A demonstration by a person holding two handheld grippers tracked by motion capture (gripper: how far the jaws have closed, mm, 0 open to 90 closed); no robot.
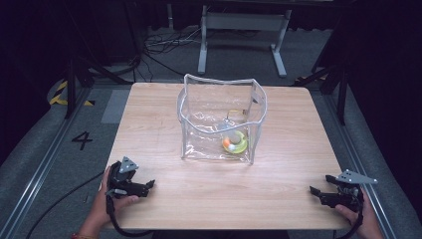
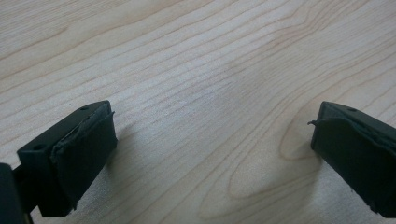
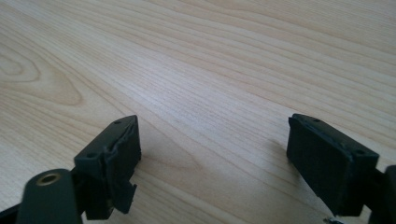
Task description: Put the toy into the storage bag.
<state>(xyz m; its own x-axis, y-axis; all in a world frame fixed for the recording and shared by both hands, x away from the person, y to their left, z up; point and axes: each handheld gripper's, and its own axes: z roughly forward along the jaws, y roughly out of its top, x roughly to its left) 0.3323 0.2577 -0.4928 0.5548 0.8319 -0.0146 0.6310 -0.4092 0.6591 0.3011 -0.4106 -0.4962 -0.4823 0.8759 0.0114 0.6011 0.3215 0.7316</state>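
Wooden table (image 1: 164,199), clear bag (image 1: 221,119) with yellow-green toy (image 1: 234,142) inside

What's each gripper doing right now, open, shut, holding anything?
Left gripper: open, jaws wide apart over the bare light wooden table, holding nothing.
Right gripper: open, jaws wide apart, nothing between them.

Left tongs (image 1: 149,185) and right tongs (image 1: 314,191) gape, pointing inward.
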